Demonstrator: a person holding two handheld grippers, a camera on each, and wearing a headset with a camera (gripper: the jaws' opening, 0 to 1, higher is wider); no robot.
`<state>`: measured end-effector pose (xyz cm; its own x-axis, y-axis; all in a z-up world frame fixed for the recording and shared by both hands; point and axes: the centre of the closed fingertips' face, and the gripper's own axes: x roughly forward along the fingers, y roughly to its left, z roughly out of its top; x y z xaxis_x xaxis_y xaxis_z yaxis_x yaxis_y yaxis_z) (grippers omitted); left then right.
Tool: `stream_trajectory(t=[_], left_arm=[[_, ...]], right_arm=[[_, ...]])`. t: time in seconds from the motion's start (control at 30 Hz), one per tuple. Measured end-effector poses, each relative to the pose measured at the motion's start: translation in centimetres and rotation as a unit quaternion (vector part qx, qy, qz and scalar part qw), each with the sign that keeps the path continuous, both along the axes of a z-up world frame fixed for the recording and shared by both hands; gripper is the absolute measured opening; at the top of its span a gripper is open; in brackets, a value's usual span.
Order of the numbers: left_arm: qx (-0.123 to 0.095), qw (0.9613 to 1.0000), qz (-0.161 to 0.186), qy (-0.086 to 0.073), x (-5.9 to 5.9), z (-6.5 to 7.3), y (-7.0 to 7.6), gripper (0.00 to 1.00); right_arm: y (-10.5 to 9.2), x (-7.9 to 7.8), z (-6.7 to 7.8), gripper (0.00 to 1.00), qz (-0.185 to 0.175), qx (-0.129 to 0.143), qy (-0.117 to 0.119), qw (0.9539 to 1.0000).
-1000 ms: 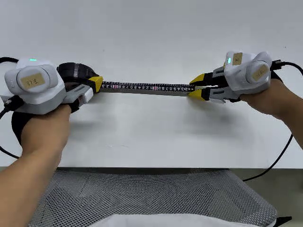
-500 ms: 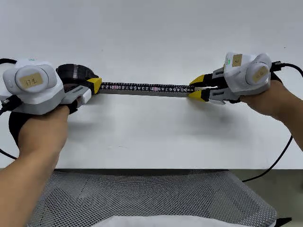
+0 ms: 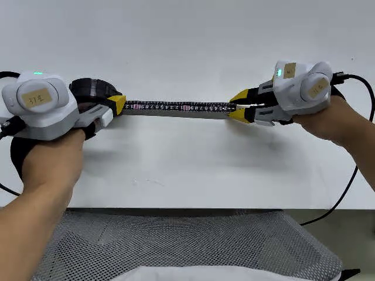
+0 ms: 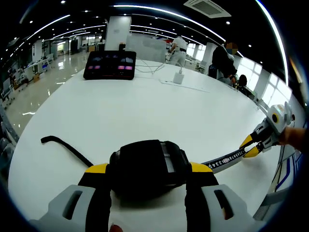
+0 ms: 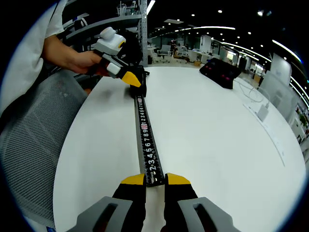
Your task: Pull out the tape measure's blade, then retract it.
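The black tape measure case (image 3: 92,91) rests at the left of the white table (image 3: 187,41), and my left gripper (image 3: 111,105) is shut on it. In the left gripper view the case (image 4: 148,162) sits clamped between the yellow-tipped jaws. The dark numbered blade (image 3: 176,108) runs straight to the right, just above the tabletop. My right gripper (image 3: 237,106) is shut on the blade's end. In the right gripper view the blade (image 5: 145,130) stretches from my right gripper (image 5: 154,180) away to the case (image 5: 140,67) and the left gripper (image 5: 126,77).
A grey mesh chair (image 3: 176,240) sits just below the table's near edge. A black cable (image 3: 350,178) hangs off the right side. Far across the table lie a black panel with pink lights (image 4: 111,65), a white charger (image 4: 178,77) and a loose black cord (image 4: 63,145).
The right gripper has moved slightly left toward the case, still holding the blade's end, so the exposed blade is a little shorter. The left gripper and case have barely moved.
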<state>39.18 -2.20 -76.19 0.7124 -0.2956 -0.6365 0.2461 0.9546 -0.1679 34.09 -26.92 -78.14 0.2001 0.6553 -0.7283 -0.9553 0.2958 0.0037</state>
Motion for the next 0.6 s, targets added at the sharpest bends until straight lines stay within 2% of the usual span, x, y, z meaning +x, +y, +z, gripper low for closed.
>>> stream_trajectory(t=[0.6], left_arm=[[-0.012,0.9999,0.003,0.004,0.0,0.1,0.0,0.57]], right_arm=[[1.9,0.4,0.1,0.1,0.002,0.017,0.003,0.9999]])
